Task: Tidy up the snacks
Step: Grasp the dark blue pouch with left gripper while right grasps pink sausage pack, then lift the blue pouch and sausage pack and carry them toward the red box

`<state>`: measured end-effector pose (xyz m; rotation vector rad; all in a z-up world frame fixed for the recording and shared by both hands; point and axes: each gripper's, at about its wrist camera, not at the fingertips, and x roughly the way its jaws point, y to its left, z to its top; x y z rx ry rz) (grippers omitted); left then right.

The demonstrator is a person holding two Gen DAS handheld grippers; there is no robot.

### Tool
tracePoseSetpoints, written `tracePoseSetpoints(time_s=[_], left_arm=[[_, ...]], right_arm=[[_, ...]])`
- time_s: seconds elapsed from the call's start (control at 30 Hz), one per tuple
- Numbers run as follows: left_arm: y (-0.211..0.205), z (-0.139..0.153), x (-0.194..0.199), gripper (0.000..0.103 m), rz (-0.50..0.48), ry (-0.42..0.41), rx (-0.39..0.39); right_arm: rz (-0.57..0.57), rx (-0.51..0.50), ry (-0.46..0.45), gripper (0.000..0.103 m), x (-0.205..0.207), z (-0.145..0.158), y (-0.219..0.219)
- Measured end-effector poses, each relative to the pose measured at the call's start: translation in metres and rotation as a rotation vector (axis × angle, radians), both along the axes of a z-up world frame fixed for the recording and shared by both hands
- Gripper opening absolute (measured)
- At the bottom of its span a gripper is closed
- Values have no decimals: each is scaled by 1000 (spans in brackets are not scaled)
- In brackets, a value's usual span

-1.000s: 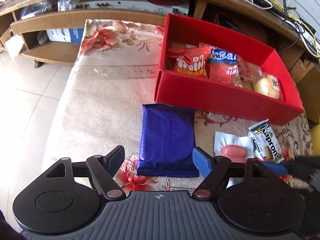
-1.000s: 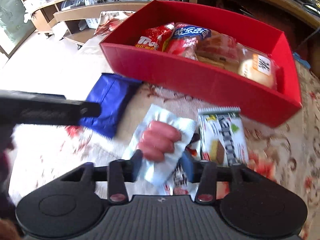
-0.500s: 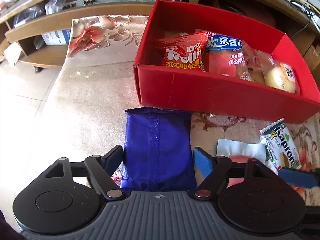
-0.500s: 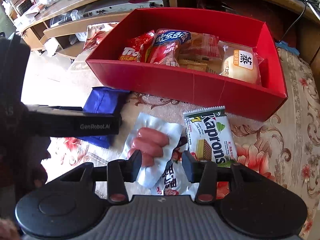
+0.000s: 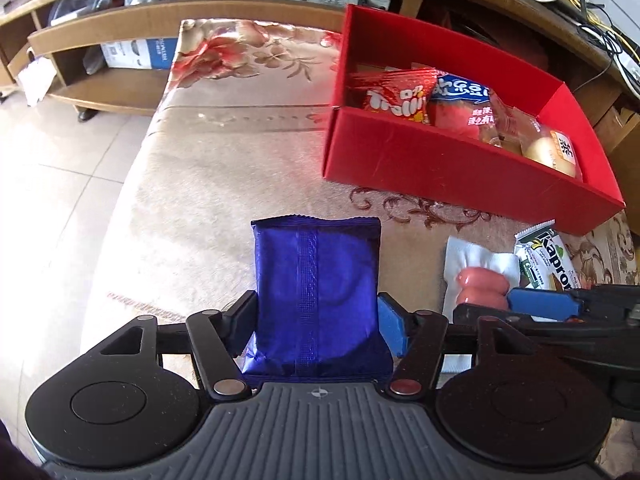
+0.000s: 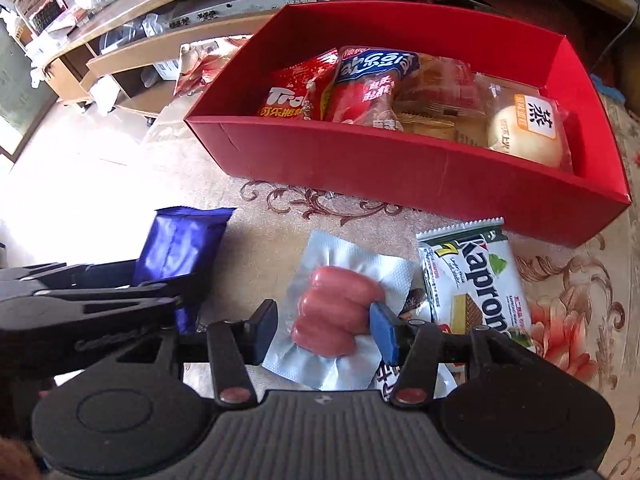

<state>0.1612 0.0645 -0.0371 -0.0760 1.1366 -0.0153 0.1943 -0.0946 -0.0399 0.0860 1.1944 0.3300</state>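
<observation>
A blue foil packet (image 5: 316,280) stands between the fingers of my left gripper (image 5: 316,316). The jaws are closing, both pads touch the packet's sides, and its lower end bulges. My right gripper (image 6: 324,332) straddles a clear pack of pink sausages (image 6: 340,312) that lies on the cloth. Its jaws are opening: the left pad stands off the sausages and the right pad is still against them. The red box (image 6: 400,168) behind holds several snack bags and a bun. A Kaprons wafer pack (image 6: 476,280) lies to the right of the sausages.
Another white wrapper (image 6: 388,380) lies partly under the sausage pack. The floral cloth (image 5: 240,160) ends at the left over tiled floor (image 5: 48,184). A wooden shelf unit (image 5: 120,32) with devices and cables runs behind the box. The two grippers sit close side by side.
My left gripper came over the blue packet and its fingers narrowed onto it. The right gripper's jaws widened off the sausage pack they had pinched.
</observation>
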Motion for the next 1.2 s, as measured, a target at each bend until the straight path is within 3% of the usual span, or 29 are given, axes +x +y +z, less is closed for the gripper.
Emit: tracePoseSetpoints(time_s=[0.3, 0.47, 0.53, 0.6, 0.77, 1.2], left_arm=[[-1, -8, -2, 69, -32, 16, -6], [2, -9, -3, 69, -25, 17, 12], [4, -8, -5, 71, -30, 17, 5], [2, -8, -7, 71, -42, 18, 8], [-5, -9, -10, 71, -80, 19, 46], [-8, -4, -16, 71, -111, 29, -8]], right_arm=[[-73, 29, 23, 61, 9, 2, -14], [-81, 19, 40, 61, 15, -7, -3], [-79, 10, 41, 68, 19, -8, 0], [-53, -1, 52, 81, 23, -10, 6], [11, -129, -17, 71, 19, -12, 34], [26, -124, -37, 69, -19, 4, -22]])
